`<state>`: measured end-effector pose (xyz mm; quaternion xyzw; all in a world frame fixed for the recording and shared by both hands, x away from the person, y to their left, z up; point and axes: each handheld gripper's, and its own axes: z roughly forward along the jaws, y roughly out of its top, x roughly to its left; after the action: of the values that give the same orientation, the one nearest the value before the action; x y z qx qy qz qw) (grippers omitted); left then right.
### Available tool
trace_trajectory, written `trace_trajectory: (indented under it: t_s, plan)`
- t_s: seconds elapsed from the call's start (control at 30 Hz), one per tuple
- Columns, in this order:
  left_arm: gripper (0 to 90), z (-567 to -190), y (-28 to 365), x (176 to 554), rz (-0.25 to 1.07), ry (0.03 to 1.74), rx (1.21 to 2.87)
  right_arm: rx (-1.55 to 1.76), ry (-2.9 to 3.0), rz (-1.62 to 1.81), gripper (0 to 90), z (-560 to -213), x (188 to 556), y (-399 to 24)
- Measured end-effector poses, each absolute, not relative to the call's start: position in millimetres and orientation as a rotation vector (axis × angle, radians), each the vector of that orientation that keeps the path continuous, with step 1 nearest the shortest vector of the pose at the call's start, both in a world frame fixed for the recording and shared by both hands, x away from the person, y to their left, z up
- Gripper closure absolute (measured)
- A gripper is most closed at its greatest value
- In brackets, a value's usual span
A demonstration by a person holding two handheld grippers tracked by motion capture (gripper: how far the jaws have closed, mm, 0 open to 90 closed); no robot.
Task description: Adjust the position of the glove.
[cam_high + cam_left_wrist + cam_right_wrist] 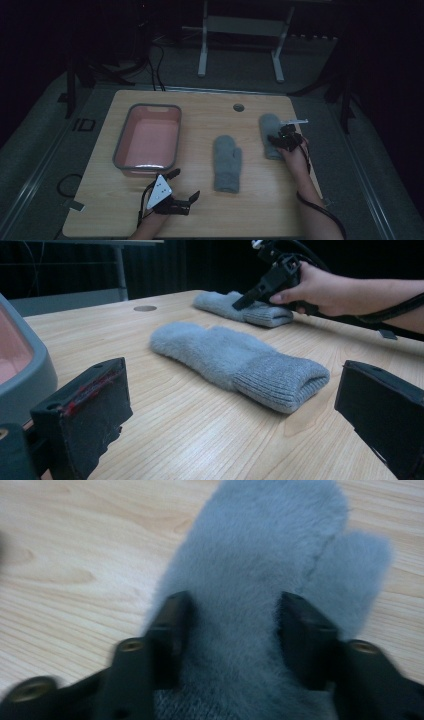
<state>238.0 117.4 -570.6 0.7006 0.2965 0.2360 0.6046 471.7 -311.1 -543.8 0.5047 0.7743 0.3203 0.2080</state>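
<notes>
Two grey fleece mittens lie flat on the wooden table (260,210). One mitten (227,162) (235,360) is in the middle, cuff toward me. The other mitten (270,127) (220,304) (270,540) lies at the right. My right gripper (277,140) (232,615) points down onto that right mitten near its cuff. Its jaws stand partly apart, sunk into the fleece, which fills the gap between them. My left gripper (185,184) (235,390) rests low at the front left, open and holding nothing, aimed at the middle mitten.
A grey-rimmed bin (120,145) with a pink inside stands at the left of the table, just beyond my left gripper. A round cable hole (238,107) sits near the far edge. Bare wood lies between the bin and the mittens.
</notes>
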Motion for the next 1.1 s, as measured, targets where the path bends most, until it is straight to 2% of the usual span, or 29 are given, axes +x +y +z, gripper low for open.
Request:
trace_trajectory:
  t_s: [0.17,0.3,0.6,1.1]
  plan:
    - [1.6,-571,117,238,0.547,0.686,1.621,1.439,2.125,0.929,71.4,-546,469,-311]
    - [1.6,-571,117,238,0.547,0.685,1.62,1.477,2.091,0.938,80.5,-543,465,-310]
    - [1.6,-571,117,238,0.547,0.686,1.62,1.435,2.094,0.99,81.7,-527,441,-312]
    - [1.6,-571,117,238,0.548,0.688,1.62,1.435,2.068,1.038,81.5,-503,359,-322]
